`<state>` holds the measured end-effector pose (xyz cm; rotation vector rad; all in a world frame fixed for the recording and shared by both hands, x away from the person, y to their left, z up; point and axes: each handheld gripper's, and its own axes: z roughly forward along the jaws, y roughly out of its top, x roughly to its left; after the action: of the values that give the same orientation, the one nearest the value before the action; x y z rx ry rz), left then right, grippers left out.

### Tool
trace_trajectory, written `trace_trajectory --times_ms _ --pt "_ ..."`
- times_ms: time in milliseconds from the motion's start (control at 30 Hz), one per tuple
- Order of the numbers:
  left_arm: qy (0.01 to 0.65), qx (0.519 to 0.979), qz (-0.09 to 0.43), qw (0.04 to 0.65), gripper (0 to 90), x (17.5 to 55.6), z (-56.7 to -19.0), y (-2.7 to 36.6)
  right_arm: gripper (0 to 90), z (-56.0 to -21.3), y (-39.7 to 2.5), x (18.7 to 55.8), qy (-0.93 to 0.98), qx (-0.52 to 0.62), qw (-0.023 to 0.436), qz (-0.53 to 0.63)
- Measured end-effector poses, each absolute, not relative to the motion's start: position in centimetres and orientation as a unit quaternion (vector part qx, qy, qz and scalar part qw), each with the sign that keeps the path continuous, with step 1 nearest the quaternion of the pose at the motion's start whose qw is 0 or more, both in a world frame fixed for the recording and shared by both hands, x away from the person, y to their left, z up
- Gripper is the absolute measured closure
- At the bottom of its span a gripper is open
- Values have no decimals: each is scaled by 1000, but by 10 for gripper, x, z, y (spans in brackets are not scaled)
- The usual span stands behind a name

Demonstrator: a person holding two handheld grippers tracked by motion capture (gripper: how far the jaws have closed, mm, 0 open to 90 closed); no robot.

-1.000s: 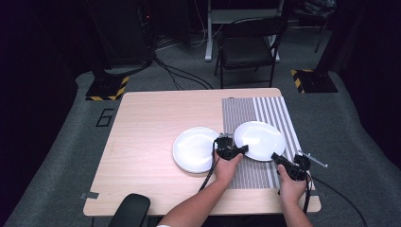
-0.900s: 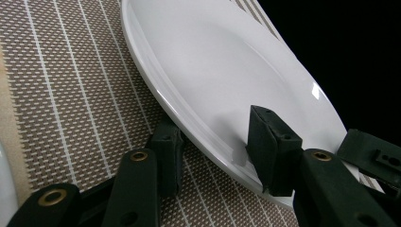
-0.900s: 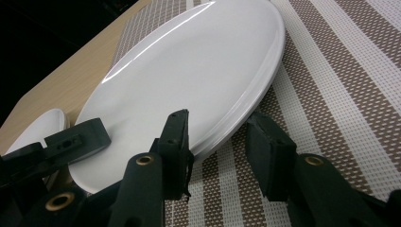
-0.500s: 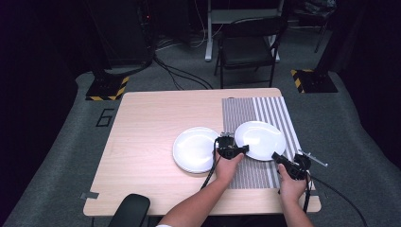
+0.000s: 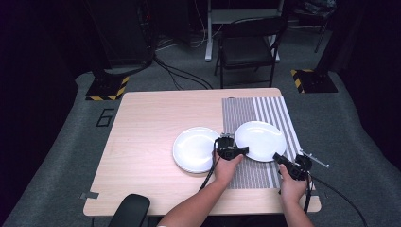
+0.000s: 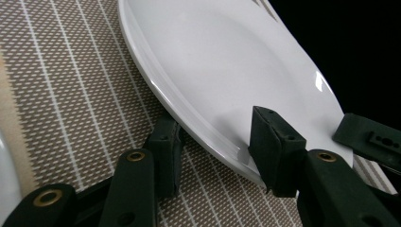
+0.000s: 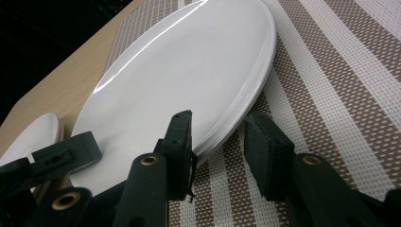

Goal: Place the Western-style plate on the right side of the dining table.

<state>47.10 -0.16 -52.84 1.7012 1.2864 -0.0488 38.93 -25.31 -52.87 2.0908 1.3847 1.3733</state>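
Little moved since earlier: both grippers point(image 5: 240, 151) point(image 5: 280, 158), jaws wide, straddle the centre-right white plate's point(image 5: 260, 139) rim for a two-sided lift.

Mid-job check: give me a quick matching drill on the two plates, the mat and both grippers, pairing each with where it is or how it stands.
Things:
1. plate on the placemat
2. second plate
3. striped placemat
4. left gripper
5. right gripper

Places or states:
A. lies on bare wood, left of the mat
B. covers the table's right part
C. has a gripper at each side of its rim
D. open, jaws astride the plate's left rim
E. open, jaws astride the plate's right rim

Pairs: 1-C, 2-A, 3-B, 4-D, 5-E
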Motion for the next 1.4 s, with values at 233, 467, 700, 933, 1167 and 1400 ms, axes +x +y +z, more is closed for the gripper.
trace_trajectory --times_ms 233,467,700,933,1167,1400 --pt "524 704 -18 479 548 469 -528 -2 618 -529 -254 387 476 728 142 474" --pt "522 707 -9 478 532 466 -527 -3 611 -529 -255 387 473 727 145 476" --pt "520 711 -8 474 521 463 -526 -1 605 -530 -255 386 479 724 149 474" --pt "520 714 -4 469 511 460 -525 0 598 -530 -254 385 477 724 147 476" --pt "518 718 -2 465 509 456 -524 4 593 -527 -253 380 479 719 153 480" --pt "509 715 -3 480 504 451 -519 14 576 -520 -248 374 482 705 167 494"
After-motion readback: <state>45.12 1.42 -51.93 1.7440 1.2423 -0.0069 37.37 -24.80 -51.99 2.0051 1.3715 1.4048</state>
